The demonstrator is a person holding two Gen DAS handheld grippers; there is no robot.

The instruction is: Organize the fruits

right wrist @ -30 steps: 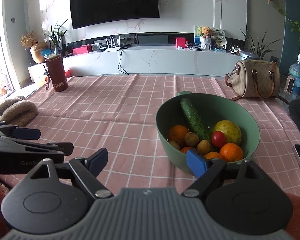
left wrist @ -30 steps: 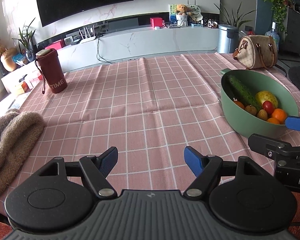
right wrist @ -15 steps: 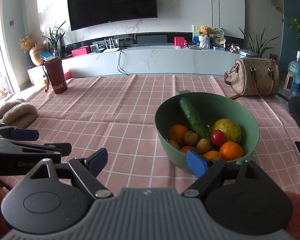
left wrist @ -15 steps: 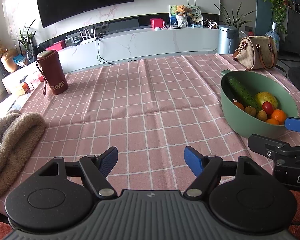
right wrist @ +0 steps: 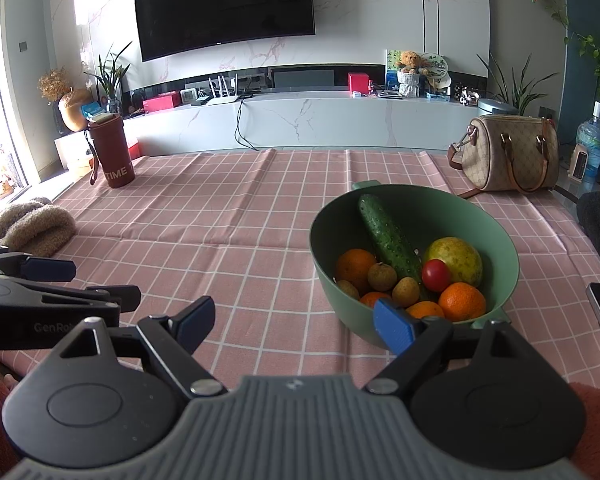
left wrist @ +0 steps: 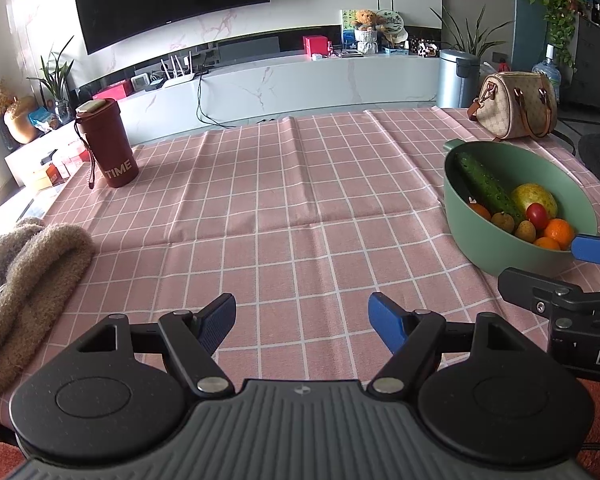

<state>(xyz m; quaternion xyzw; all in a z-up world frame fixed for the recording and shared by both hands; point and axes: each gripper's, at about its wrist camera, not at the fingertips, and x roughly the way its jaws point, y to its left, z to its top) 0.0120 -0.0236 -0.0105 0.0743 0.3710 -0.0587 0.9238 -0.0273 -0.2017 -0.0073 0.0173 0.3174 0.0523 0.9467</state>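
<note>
- On the desk covered with a pink checked tablecloth (right wrist: 220, 216), a round green bowl (right wrist: 504, 256) stands at the right side and holds all the produce in view.
- Bowl contents: one long dark-green cucumber (right wrist: 388, 236) leaning on the far wall, a yellow-green round fruit (right wrist: 456, 260), a small red tomato (right wrist: 436, 275), oranges (right wrist: 462, 301), and several small brown fruits (right wrist: 382, 276). Items at the bowl bottom are partly hidden, so the exact count cannot be given.
- No loose fruit lies on the tablecloth in either view.
- Left gripper (left wrist: 302, 316): fingers spread wide, nothing between them, held low over bare cloth, well apart from the bowl.
- Right gripper (right wrist: 292, 322): fingers spread wide, nothing held; its right fingertip appears in front of the near bowl rim.
- Progress assessment: the scene fits two stages equally, either fruit gathered into the bowl with sorting complete, or fruit waiting in the bowl to be set out. These views do not settle which.
- Non-task items: a dark-red tumbler marked TIME (left wrist: 108, 144), a beige patterned handbag (right wrist: 508, 154), a brown fuzzy fabric item (left wrist: 24, 276).
</note>
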